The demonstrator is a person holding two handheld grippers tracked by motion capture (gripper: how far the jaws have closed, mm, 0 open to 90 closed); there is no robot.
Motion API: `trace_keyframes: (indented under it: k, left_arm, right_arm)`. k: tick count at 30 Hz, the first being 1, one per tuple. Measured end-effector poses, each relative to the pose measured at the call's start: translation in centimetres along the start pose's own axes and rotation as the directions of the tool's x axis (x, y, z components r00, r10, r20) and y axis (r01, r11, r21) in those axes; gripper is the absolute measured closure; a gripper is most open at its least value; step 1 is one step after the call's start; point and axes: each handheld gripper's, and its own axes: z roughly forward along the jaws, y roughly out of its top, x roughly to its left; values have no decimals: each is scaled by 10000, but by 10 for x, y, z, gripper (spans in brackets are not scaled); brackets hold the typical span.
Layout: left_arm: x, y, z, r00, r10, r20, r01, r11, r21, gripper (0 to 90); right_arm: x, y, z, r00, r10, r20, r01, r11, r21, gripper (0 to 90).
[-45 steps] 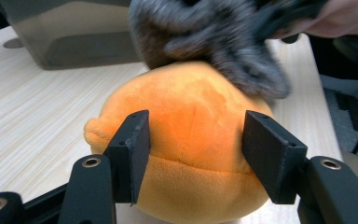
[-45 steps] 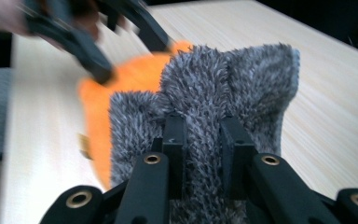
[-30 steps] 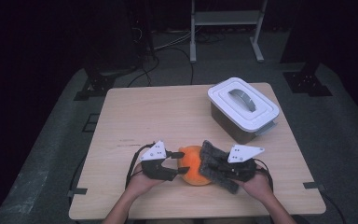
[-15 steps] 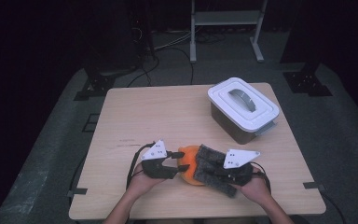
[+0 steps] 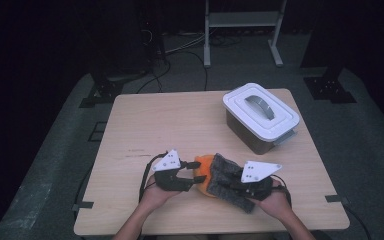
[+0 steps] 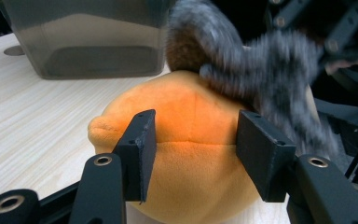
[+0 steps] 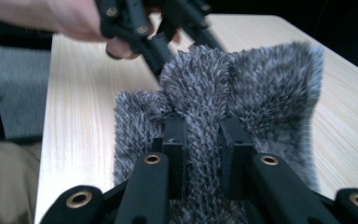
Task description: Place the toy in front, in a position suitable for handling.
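An orange plush (image 5: 203, 164) lies on the table near the front edge, round and seamed in the left gripper view (image 6: 191, 121). My left gripper (image 5: 192, 176) is open, its jaws (image 6: 196, 149) standing either side of the plush. A grey furry cloth (image 5: 222, 172) drapes over the plush's right side (image 6: 261, 70). My right gripper (image 5: 236, 184) is shut on a raised fold of that cloth (image 7: 261, 79), pinched between its jaws (image 7: 203, 135). Beyond the cloth, the right gripper view has the left hand (image 7: 70, 14).
A grey plastic box with a white handled lid (image 5: 260, 112) stands at the table's back right, close behind the plush in the left gripper view (image 6: 88, 42). Bare wooden tabletop (image 5: 170, 125) stretches to the left and back. Cables and stands sit on the floor beyond.
The right gripper has shifted left and slightly nearer with the grey cloth, which now covers more of the orange plush. The left gripper has barely moved.
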Motion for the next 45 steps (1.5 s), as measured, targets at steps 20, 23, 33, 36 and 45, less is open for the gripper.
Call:
trace_keyframes:
  k: [20, 23, 33, 36, 45]
  left_arm:
    - [0, 2, -2, 9993, -367, 88, 367, 9993, 24, 284]
    - [-4, 2, 1, 10000, 9, 68, -11, 9998, 198, 323]
    - [-17, 4, 9, 9932, 972, 647, -985, 9950, 172, 368]
    - [-16, 5, 8, 9949, 904, 442, -915, 9956, 219, 364]
    - [-16, 4, 9, 9921, 1019, 734, -1032, 9945, 147, 362]
  right_arm:
    - [-20, -10, -3, 9980, 628, -19, -627, 9978, 222, 745]
    - [-18, -10, -5, 9984, 519, -228, -509, 9979, 400, 745]
    - [-13, 13, -4, 9999, 103, -124, -103, 9999, 43, 748]
    - [-14, 8, -3, 9994, 182, -285, -178, 9997, 148, 749]
    - [-19, 7, -16, 9990, 417, -148, -417, 9991, 36, 750]
